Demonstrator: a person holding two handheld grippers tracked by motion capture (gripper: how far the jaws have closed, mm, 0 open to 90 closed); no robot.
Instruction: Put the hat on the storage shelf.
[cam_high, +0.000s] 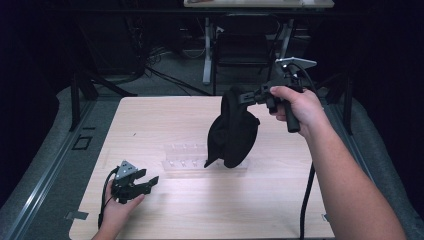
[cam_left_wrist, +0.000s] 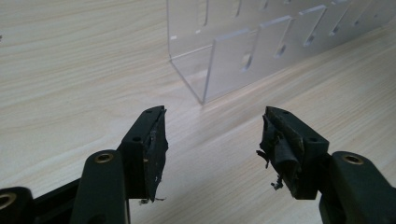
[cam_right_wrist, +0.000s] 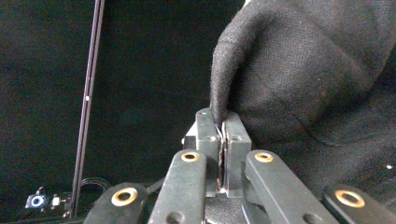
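**Black cloth lifted over a clear rack**

High view: the right gripper holds a black cloth dangling above the clear rack on the bench, probably for draping.

Left gripper view: fingers apart, idle near the rack.

Right gripper view: fingers clamped on the cloth's edge.

A light wooden table stands on grey floor; behind it a dark chair, the room is dim.

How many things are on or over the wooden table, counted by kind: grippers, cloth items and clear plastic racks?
Hand-held two-jaw black grippers: 2, the left gripper and the right gripper
Black woollen cloth items: 1, the black fabric piece hanging from the right gripper
Clear plastic slotted racks: 1, the transparent rack
Total: 4
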